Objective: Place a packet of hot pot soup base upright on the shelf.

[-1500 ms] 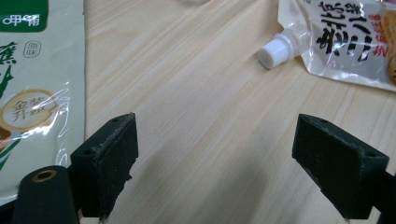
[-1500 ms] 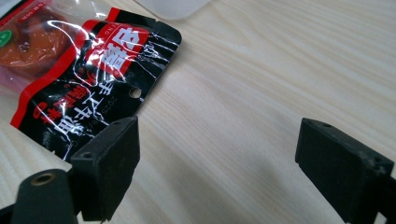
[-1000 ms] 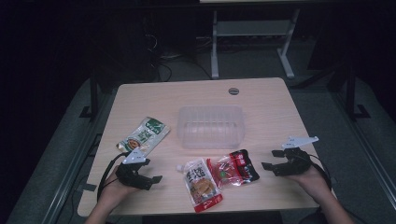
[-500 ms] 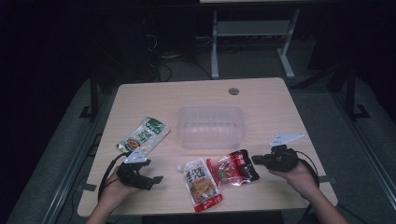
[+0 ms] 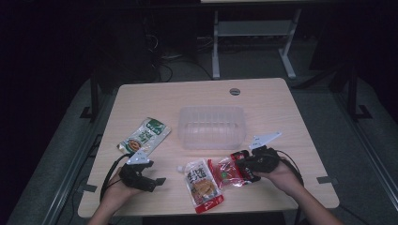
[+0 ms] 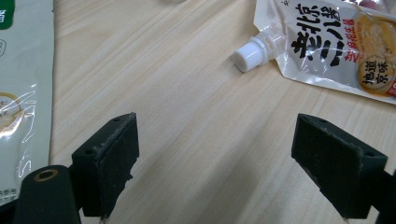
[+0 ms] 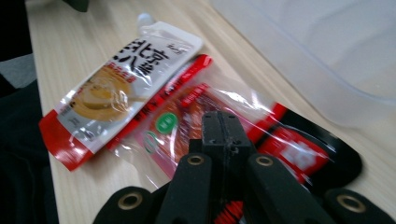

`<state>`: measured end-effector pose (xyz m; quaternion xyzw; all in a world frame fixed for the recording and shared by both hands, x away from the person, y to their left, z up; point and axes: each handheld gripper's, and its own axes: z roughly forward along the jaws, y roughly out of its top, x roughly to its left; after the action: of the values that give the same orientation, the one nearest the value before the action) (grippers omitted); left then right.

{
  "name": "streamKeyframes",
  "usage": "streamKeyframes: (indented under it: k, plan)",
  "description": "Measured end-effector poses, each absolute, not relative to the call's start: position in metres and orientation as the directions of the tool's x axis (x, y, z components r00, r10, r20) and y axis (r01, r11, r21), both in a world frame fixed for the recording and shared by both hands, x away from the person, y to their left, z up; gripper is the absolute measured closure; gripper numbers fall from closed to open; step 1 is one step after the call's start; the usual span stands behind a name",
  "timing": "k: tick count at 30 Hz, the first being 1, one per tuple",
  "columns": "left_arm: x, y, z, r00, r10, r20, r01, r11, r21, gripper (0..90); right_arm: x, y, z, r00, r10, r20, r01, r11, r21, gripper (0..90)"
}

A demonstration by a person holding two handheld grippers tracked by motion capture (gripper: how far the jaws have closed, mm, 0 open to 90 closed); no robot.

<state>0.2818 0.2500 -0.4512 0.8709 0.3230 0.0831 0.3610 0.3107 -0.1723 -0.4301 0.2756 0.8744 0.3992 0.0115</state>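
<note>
The red-and-clear snack packet (image 5: 228, 171) lies flat beside the white spouted pouch (image 5: 202, 183), before the container

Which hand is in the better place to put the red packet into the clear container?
Right. The right gripper is already over the red packet, jaws together, close beside the clear container. The left gripper stands open over bare table, farther away, with the spouted pouch in between.
</note>
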Motion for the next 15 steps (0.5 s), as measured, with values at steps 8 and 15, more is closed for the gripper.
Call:
streamKeyframes:
  k: [8,15]
  plan:
    - [0.282,0.249,-0.452,0.780,0.618,-0.097,0.503,-0.528,0.684,14.4,0.313,-0.142,-0.437,-0.879,0.443,0.177,0.435,0.592,0.679,89.9]
    - [0.282,0.250,-0.452,0.784,0.613,-0.096,0.502,-0.536,0.679,14.4,0.311,-0.130,-0.443,-0.881,0.447,0.154,0.433,0.632,0.643,89.9]
